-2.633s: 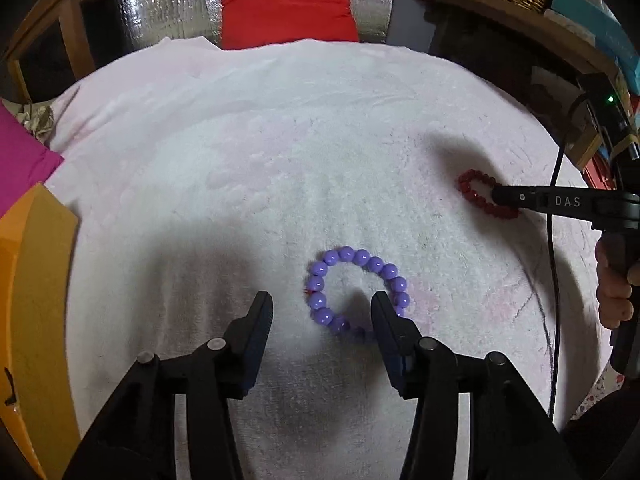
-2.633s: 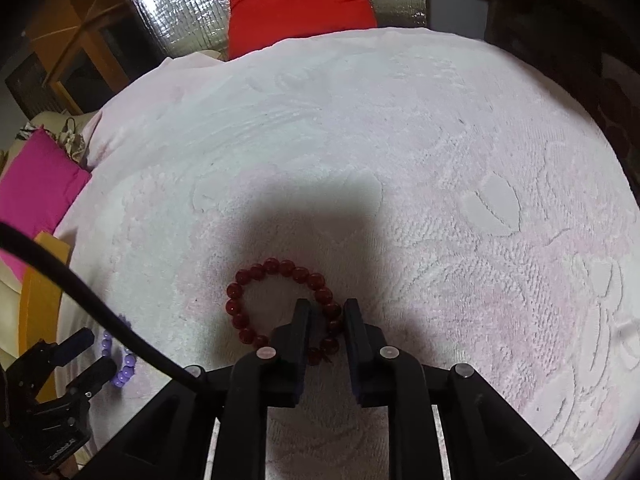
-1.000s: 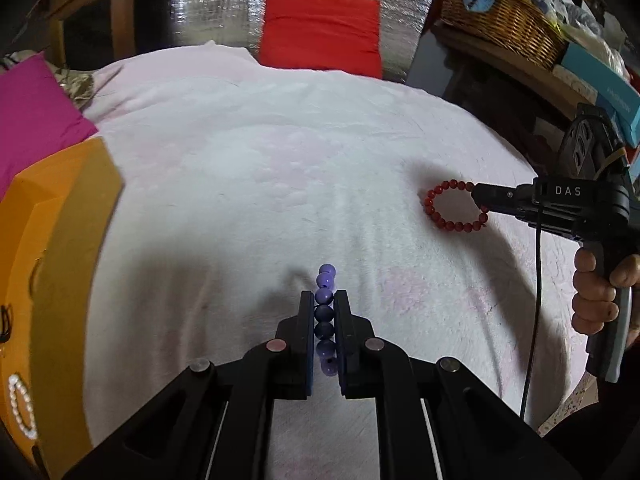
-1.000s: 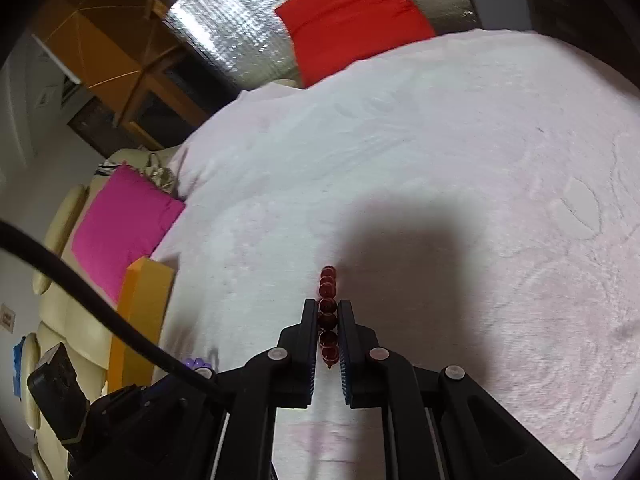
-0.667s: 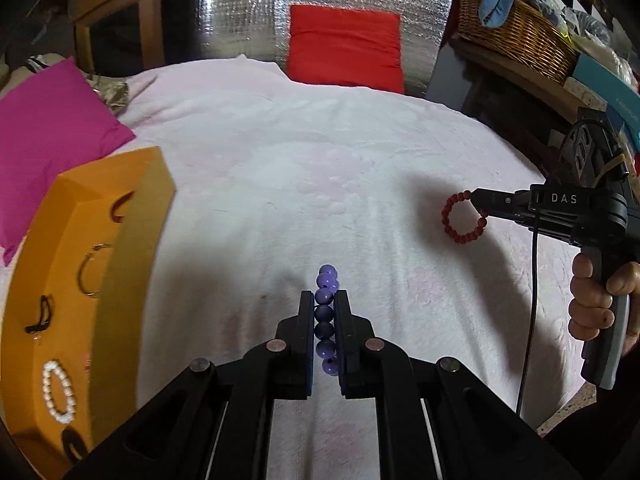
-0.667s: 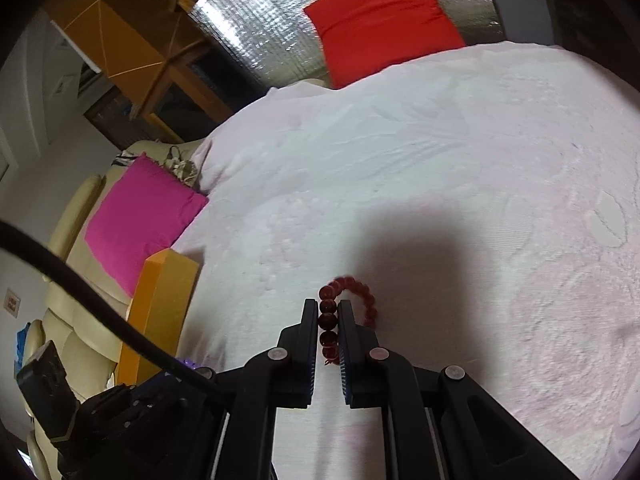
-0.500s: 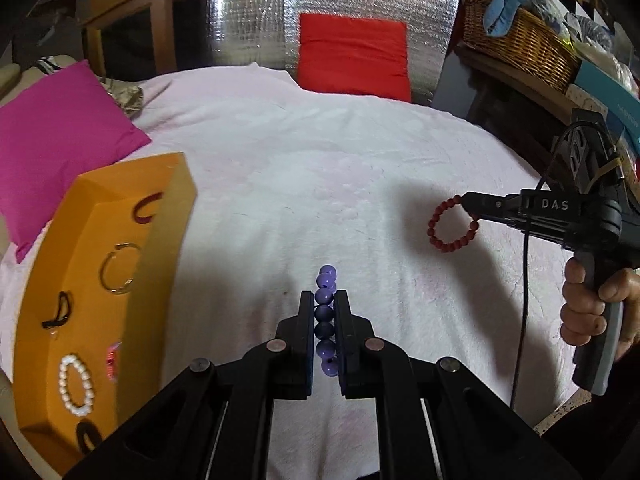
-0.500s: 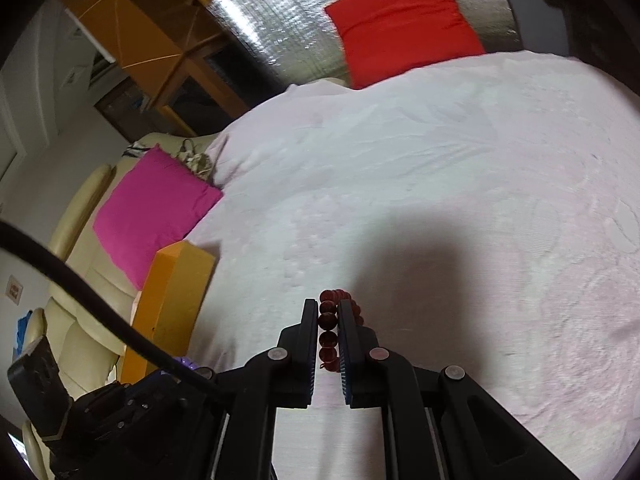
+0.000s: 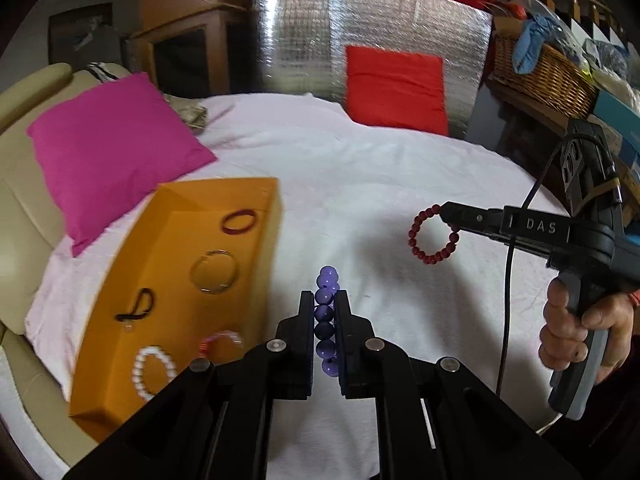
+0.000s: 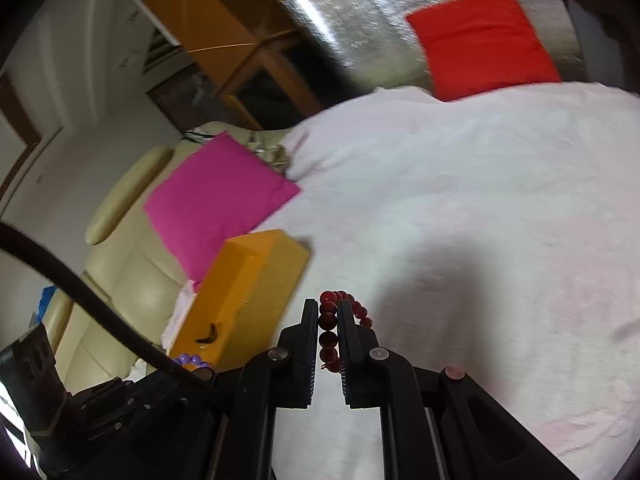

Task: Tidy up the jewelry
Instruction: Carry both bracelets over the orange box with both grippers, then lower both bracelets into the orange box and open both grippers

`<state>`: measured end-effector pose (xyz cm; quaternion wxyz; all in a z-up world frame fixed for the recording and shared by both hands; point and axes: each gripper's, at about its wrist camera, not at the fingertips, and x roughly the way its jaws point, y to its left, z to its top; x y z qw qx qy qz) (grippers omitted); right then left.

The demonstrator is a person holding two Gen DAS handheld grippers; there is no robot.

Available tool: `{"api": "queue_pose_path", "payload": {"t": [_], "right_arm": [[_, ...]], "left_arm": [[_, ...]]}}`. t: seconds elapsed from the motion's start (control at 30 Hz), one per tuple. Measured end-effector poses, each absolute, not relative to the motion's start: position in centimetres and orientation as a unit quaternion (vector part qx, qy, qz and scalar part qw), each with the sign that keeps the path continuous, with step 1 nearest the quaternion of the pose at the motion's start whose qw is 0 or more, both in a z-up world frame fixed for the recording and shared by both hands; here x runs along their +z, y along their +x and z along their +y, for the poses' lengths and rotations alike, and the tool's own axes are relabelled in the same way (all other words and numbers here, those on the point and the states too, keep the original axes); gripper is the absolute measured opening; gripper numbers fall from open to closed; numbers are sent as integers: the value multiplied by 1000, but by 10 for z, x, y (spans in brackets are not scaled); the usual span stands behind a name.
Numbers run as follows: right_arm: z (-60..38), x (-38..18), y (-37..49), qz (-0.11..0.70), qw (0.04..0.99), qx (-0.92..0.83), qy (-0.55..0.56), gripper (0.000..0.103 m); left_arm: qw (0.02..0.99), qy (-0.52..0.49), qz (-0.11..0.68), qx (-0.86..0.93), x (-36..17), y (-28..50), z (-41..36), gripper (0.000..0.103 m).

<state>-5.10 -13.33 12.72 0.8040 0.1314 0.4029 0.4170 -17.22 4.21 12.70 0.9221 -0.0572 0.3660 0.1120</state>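
Observation:
My left gripper [image 9: 324,300] is shut on a purple bead bracelet [image 9: 326,280] and holds it in the air above the white cloth. My right gripper [image 10: 329,307] is shut on a dark red bead bracelet [image 10: 328,320], which hangs as a ring in the left wrist view [image 9: 434,236]. An open orange box [image 9: 100,368] lies at the left, just left of my left gripper. It holds a red bangle [image 9: 239,221], a thin hoop [image 9: 215,271], a black loop [image 9: 138,306], a white bead bracelet [image 9: 152,368] and a pink one [image 9: 220,340].
A magenta cushion [image 9: 108,148] lies behind the box on a beige sofa [image 10: 120,272]. A red cushion [image 9: 396,88] leans on silver foil at the back. A wicker basket [image 9: 540,76] stands on a shelf at the right. White cloth [image 9: 360,184] covers the table.
Both grippers closed on their bracelets and lifted them off the cloth. Both then moved left toward the orange box, whose inside has come into view.

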Motion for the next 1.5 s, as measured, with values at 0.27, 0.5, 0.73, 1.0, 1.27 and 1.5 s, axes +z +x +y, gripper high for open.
{"api": "queue_pose_path", "payload": {"t": [0.27, 0.5, 0.73, 1.0, 1.27, 1.5], "right_arm": [[-82, 141, -79, 359, 785, 485, 141, 11], [-45, 146, -98, 343, 759, 536, 141, 11], [-17, 139, -110, 342, 737, 568, 133, 11], [7, 126, -114, 355, 717, 585, 132, 11], [18, 117, -113, 368, 713, 583, 129, 11], [23, 107, -107, 378, 715, 575, 124, 11]], "left_arm": [[923, -47, 344, 167, 150, -192, 76, 10], [917, -39, 341, 203, 153, -194, 102, 10], [909, -33, 348, 228, 148, -190, 122, 10], [901, -35, 354, 249, 143, -187, 142, 10], [890, -46, 373, 257, 126, -178, 162, 10], [881, -46, 388, 266, 112, -168, 178, 10]]}}
